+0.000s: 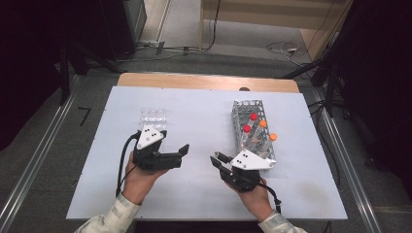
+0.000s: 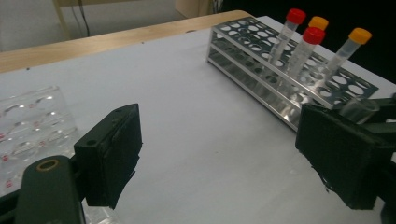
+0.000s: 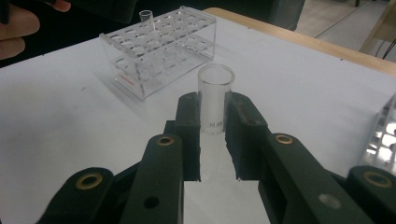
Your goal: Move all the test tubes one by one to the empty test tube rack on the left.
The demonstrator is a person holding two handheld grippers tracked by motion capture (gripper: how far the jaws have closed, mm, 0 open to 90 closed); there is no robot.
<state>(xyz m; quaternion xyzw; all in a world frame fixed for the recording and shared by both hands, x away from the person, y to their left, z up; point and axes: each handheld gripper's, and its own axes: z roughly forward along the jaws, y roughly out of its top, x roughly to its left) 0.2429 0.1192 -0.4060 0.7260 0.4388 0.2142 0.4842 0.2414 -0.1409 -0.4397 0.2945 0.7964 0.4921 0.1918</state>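
The right gripper (image 3: 212, 140) is clamping a clear tube (image 3: 214, 112) upright over bare table (image 1: 204, 121), between the clear rack (image 3: 159, 49) and the metal rack (image 1: 252, 128). The left gripper (image 2: 219, 154) is standing wide and empty, beside the clear rack near the table's left edge.

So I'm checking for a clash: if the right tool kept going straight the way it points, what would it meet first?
Probably the clear plastic rack; the right tool, shut on a glass tube, aims at it across bare table. Depth is unclear.
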